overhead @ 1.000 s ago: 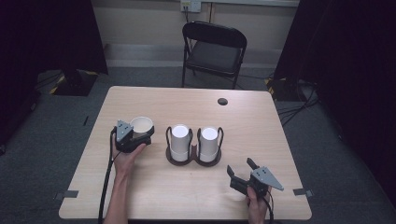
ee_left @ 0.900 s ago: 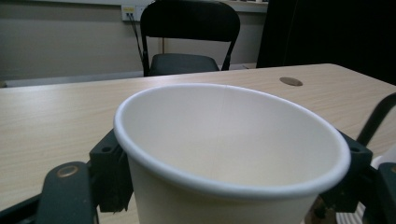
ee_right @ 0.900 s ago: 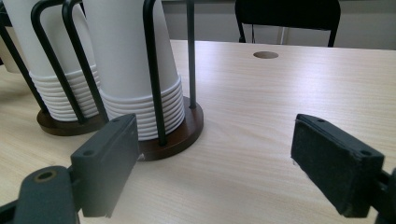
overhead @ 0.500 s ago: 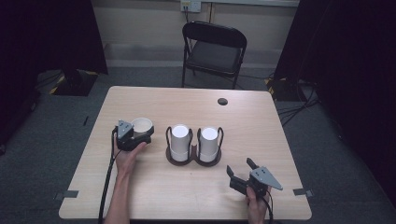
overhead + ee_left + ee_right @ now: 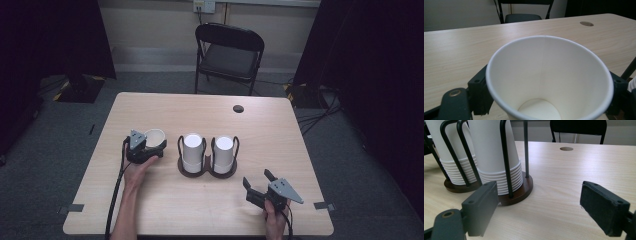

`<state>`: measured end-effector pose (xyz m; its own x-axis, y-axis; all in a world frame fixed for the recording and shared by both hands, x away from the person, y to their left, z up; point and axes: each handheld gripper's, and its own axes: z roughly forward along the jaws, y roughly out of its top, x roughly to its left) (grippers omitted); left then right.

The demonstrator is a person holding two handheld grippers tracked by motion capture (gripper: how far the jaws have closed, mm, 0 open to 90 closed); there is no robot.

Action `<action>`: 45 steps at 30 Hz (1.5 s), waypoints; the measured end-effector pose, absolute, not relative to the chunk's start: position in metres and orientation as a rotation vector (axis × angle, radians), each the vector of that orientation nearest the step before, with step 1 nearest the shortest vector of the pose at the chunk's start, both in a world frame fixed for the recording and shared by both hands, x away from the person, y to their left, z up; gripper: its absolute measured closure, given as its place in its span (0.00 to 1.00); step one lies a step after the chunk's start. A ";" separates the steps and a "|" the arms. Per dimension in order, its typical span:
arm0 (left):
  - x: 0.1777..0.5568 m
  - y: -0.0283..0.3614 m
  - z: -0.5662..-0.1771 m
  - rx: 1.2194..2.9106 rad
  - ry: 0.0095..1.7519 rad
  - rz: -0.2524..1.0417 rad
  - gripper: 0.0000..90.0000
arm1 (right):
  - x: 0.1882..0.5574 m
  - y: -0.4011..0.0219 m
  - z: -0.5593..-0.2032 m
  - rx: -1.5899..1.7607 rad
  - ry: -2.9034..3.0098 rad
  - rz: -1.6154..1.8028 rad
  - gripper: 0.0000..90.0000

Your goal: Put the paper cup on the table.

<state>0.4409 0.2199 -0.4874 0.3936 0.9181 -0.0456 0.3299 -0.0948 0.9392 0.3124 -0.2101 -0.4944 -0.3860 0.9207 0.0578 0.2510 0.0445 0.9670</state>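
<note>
A white paper cup [image 5: 154,135] stands upright on the table left of the holder, its mouth facing up [image 5: 544,75]. My left gripper [image 5: 156,139] reaches around it from the near left. Its jaws have just been opening, and the cup stands between the pads [image 5: 480,92] with its rim still round. A dark wire holder [image 5: 207,172] at the table's middle carries two stacks of upturned white cups [image 5: 192,149] [image 5: 223,151]. My right gripper [image 5: 257,178] rests open near the front right edge, with nothing between its jaws [image 5: 544,205], and points at the holder's base [image 5: 521,192].
A black folding chair [image 5: 230,55] stands behind the table. A round cable hole [image 5: 238,108] is in the far right of the tabletop. The left gripper's cable [image 5: 116,195] trails off the front edge. Bare wood lies in front of the holder.
The cup and my left gripper have settled slightly lower and nearer, and the jaws look a little wider around the cup. The right hand has not moved.
</note>
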 end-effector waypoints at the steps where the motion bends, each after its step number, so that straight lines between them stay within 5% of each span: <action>1: 0.441 0.220 -0.487 1.646 1.121 0.728 0.20 | 0.313 -0.210 -0.494 1.187 1.702 1.375 0.16; 45: 0.379 0.220 -0.485 1.627 1.181 0.766 0.18 | 0.313 -0.209 -0.494 1.184 1.717 1.373 0.16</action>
<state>0.3791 0.2196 -0.4855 0.3373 0.9405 -0.0424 0.3448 -0.0815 0.9351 0.3127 -0.2093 -0.4942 -0.3948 0.9171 0.0556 0.2564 0.0519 0.9652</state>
